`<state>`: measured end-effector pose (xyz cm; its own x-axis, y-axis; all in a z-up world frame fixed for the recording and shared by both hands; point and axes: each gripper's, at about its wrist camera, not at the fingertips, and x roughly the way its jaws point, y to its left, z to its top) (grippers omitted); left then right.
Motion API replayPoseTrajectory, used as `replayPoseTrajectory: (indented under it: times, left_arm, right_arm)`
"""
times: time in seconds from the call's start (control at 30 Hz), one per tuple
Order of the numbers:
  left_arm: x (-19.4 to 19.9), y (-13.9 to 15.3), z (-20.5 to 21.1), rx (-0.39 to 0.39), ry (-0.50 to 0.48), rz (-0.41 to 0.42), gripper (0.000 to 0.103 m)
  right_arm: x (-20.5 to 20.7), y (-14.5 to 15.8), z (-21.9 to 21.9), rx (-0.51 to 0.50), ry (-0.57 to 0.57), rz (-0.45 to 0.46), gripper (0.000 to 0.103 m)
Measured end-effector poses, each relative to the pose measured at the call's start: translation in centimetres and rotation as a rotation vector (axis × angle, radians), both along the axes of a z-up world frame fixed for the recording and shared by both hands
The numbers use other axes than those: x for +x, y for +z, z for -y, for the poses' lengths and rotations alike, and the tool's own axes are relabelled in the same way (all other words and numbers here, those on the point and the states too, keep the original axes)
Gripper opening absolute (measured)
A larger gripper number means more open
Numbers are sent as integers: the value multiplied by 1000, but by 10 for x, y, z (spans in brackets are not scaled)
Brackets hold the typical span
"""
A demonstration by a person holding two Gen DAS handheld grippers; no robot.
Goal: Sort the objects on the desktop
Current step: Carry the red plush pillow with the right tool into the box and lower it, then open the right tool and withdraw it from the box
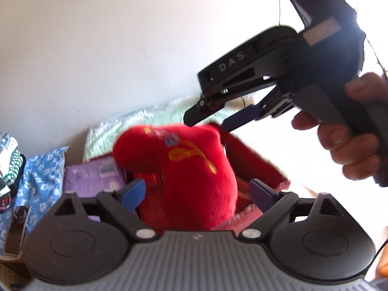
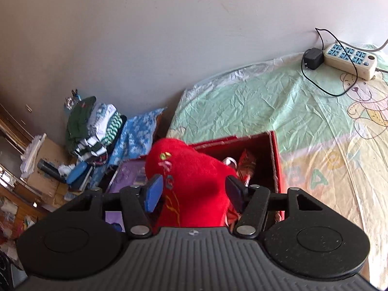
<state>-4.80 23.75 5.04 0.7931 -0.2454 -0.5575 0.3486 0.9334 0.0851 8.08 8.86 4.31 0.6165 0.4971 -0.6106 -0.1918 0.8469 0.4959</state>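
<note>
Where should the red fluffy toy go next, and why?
Probably a little straight down into the red box. The red plush toy sits right over the box's open top, between the fingers of both the right gripper and the left gripper. Lowering it looks safer than dropping it from here.

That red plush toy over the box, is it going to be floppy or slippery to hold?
The plush toy looks soft and fuzzy, so it will probably squash between the fingers rather than slip. It seems stuffed and likely light for its bulk. Its rounded top may sag or wobble above the red box.
</note>
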Motion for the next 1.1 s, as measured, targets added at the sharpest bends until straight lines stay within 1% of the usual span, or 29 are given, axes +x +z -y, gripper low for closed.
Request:
replayPoseTrajectory:
  times: [0.07,0.1,0.13,0.17,0.23,0.3,0.4,0.47,0.5,0.63,0.7,0.77,0.8,0.83,0.87,0.93,0.97,1.0,1.03,1.1]
  left_arm:
    - [20,7,-12,-7,20,31,91]
    - [30,10,-19,-10,30,46,87]
    - [40,13,-25,-13,40,62,79]
    - [50,12,-30,-15,53,63,77]
    - [67,5,-35,2,64,49,73]
    - [83,-2,-38,22,73,35,73]
    - [96,-21,-41,29,78,-27,72]
    - [99,-25,-47,0,80,-52,72]
    - [100,-26,-50,-17,81,-64,71]
    - [107,-41,-54,-61,84,-102,72]
    - [109,-47,-54,-75,90,-107,73]
    - [109,-45,-56,-86,92,-103,73]
    - [107,-43,-56,-91,92,-97,75]
    - [105,-42,-57,-91,97,-93,78]
    - [105,-41,-59,-90,102,-90,78]
    - [101,-33,-62,-92,114,-75,78]
    - [97,-27,-65,-93,124,-53,78]
    - [92,-21,-67,-95,135,-29,80]
    - [86,-14,-69,-92,148,-6,85]
    - [75,-6,-70,-75,170,29,88]
  right_arm:
    - [16,3,-12,15,8,6,50]
    - [25,1,-20,13,13,6,46]
    - [34,-2,-27,12,15,4,44]
    - [44,-7,-33,16,3,-6,43]
    - [58,-19,-40,31,-24,-20,42]
    - [67,-30,-45,39,-26,-39,40]
    - [68,-37,-56,10,25,-42,40]
    - [67,-42,-61,-33,54,-47,39]
    - [67,-45,-62,-37,63,-55,37]
    - [69,-60,-64,-78,90,-99,36]
    - [69,-61,-69,-125,96,-79,35]
    - [68,-60,-74,-159,96,-56,36]
    - [68,-59,-75,-168,94,-41,37]
    - [66,-59,-73,-166,90,-22,37]
    - [64,-58,-70,-159,83,-4,38]
    - [56,-48,-59,-113,44,31,38]
    - [52,-43,-53,-91,25,48,38]
    - [48,-39,-47,-68,6,66,38]
    - [43,-34,-41,-45,-14,83,38]
    - [34,-23,-30,-8,-51,118,39]
